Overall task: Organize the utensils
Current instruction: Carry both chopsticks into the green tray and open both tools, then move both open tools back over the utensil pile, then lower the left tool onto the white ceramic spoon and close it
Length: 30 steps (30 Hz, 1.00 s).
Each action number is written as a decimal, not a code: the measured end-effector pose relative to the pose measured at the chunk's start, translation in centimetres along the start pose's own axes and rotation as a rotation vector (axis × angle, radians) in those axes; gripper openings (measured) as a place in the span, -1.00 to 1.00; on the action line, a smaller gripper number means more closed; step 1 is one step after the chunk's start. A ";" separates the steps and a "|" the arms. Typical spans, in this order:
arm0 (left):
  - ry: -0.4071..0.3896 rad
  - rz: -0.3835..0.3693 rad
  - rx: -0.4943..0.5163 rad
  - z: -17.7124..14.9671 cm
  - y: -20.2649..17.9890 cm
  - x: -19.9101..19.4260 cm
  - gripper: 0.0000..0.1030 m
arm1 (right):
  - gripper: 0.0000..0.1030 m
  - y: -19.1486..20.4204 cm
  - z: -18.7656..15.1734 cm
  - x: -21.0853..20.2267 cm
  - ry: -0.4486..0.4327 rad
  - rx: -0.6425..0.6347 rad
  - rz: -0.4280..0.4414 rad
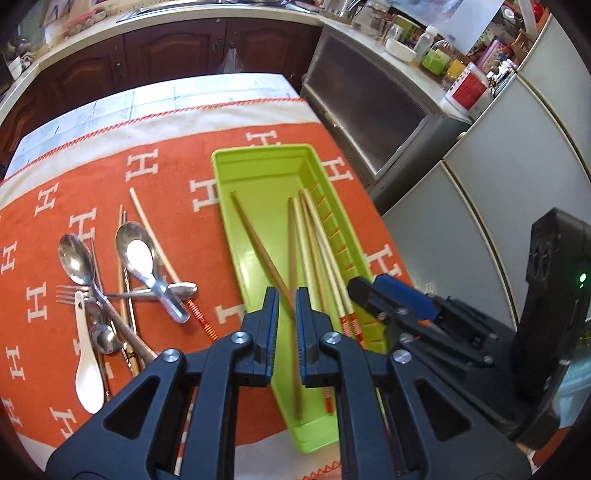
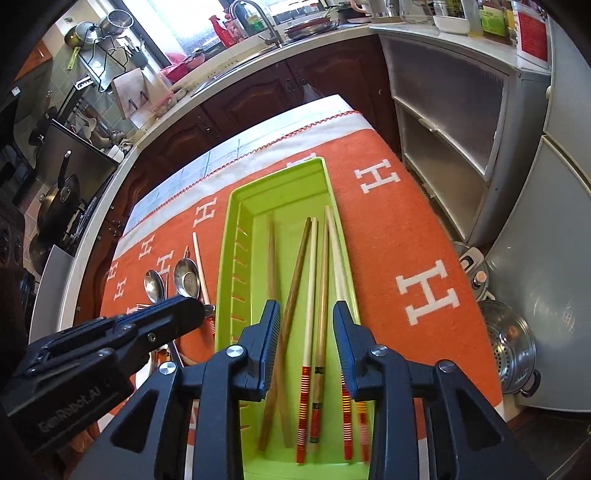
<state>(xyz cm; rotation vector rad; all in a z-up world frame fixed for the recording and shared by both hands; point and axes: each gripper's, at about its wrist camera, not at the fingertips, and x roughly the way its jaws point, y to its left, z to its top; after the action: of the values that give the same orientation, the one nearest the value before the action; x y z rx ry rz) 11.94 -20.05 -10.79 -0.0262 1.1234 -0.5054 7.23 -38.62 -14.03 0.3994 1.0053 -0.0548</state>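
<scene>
Chopsticks in tray; right gripper spread above, left gripper near-closed, apparently empty. Next, likely: spoons left of tray.

A: Daylight, bright on my feed. The window over the sink is blown out white.

B: Glare?

A: Hot spot on a spoon, sheen on the green tray. Heavy fisheye bend, black corners. Chopsticks smear low in the right view; the rest is sharp.
</scene>
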 end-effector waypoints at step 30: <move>-0.245 0.333 -0.061 -6.1 12.5 -13.2 -0.50 | -0.42 14.3 -5.1 -1.4 0.052 -0.292 0.158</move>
<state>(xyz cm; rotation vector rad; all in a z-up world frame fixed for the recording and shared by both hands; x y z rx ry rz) 6.93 -2.32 -5.58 0.0441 0.8795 -0.1645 5.58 -23.77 -10.94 0.2126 1.0125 0.2437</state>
